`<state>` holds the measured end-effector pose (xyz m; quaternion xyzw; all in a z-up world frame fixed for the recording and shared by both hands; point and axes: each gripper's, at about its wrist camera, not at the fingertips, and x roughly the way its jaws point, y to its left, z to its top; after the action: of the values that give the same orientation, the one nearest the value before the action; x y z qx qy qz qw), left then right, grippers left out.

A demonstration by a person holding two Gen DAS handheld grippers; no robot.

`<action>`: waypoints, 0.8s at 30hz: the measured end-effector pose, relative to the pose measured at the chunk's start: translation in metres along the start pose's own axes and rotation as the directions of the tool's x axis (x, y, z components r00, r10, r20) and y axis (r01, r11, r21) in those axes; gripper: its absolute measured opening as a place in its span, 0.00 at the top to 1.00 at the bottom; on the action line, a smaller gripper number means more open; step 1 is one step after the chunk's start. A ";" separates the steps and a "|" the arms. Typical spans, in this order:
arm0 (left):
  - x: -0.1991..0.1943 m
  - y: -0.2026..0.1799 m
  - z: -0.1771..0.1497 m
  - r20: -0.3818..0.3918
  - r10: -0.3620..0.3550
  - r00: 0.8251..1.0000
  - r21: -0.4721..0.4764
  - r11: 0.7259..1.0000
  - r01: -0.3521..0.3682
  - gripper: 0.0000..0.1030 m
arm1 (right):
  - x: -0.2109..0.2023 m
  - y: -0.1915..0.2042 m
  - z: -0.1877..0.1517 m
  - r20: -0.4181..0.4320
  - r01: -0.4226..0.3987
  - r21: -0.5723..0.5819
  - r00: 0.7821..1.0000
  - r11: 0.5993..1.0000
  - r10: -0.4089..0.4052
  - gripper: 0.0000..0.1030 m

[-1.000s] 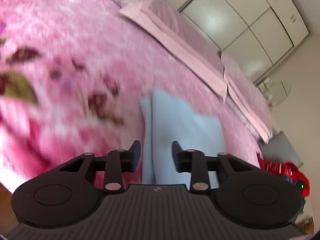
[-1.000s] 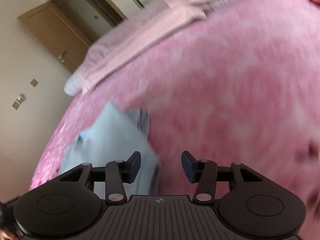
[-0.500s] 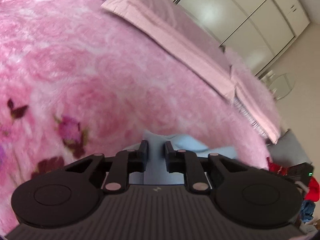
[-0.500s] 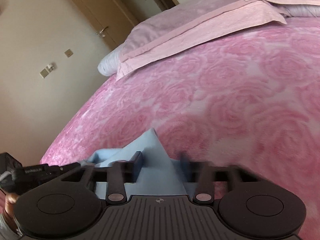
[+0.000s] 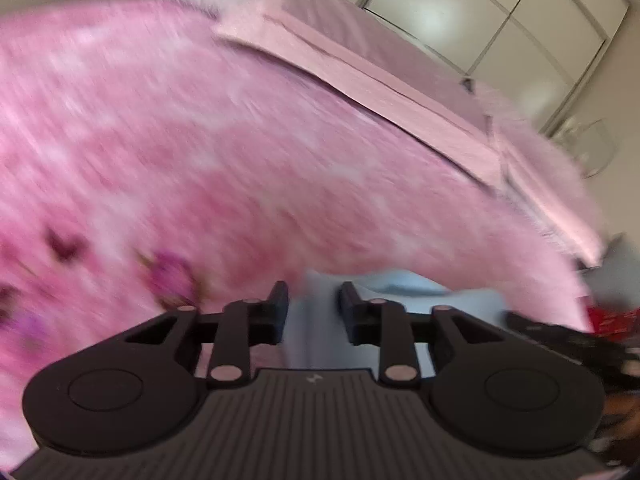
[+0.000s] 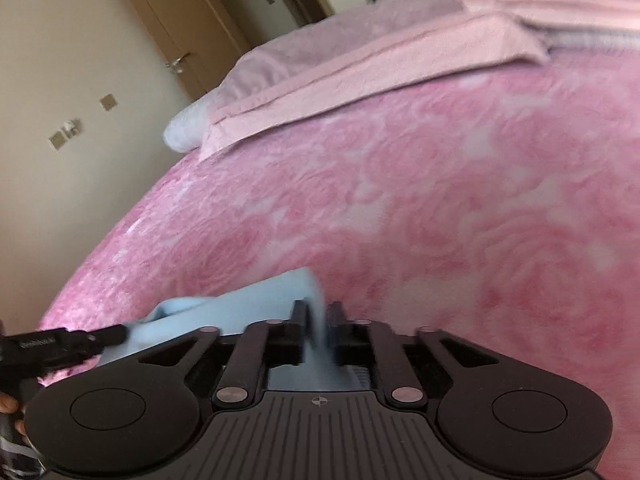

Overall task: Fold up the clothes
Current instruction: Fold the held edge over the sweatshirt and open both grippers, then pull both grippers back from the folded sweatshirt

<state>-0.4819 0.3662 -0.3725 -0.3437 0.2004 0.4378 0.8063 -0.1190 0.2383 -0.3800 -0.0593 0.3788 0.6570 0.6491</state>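
A light blue garment (image 6: 240,312) lies low on the pink rose-patterned bed cover. My right gripper (image 6: 317,312) is shut on a raised fold of it, the cloth pinched between the jaws. In the left wrist view, which is blurred, the same blue garment (image 5: 400,288) sits just ahead of my left gripper (image 5: 312,300), whose jaws stand apart with blue cloth showing between them. The left gripper's body also shows in the right wrist view (image 6: 60,346) at the garment's left end.
The pink bed cover (image 6: 440,200) fills both views. Folded pink pillows (image 6: 360,76) and a white bolster (image 6: 184,128) lie at the head of the bed. A wooden door (image 6: 168,28) and white wardrobe (image 5: 500,28) stand beyond. Red items (image 5: 612,316) lie off the bed's right side.
My left gripper has opened from nearly shut while moving fast over the cover. My right gripper has closed onto the blue garment's fold.
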 end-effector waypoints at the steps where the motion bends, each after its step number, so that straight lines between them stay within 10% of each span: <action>1: -0.009 -0.004 0.002 0.017 0.021 1.000 0.018 1.000 -0.021 0.80 | -0.011 0.003 0.002 0.023 0.030 -0.015 0.999 0.999 -0.030 0.77; 8: -0.065 -0.042 -0.035 -0.017 -0.090 0.996 0.103 0.991 0.091 0.87 | -0.101 0.036 -0.030 0.093 0.051 -0.076 0.995 0.996 -0.044 0.77; 13: -0.052 -0.062 -0.078 -0.110 0.047 0.993 0.111 0.993 -0.035 0.88 | -0.080 0.058 -0.086 -0.097 0.150 -0.180 0.981 0.972 -0.169 0.77; 20: -0.091 -0.099 -0.090 -0.062 0.099 0.993 0.149 0.985 -0.089 0.82 | -0.112 0.071 -0.087 -0.028 0.181 -0.143 0.982 0.973 -0.187 0.77; 24: -0.082 -0.106 -0.116 -0.096 0.158 0.983 0.196 0.971 -0.137 0.79 | -0.113 0.073 -0.110 -0.089 0.206 -0.194 0.970 0.959 -0.226 0.34</action>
<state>-0.4392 0.1948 -0.3607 -0.2739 0.3103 0.4559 0.7879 -0.2135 0.0934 -0.3626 -0.1959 0.3431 0.6098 0.6871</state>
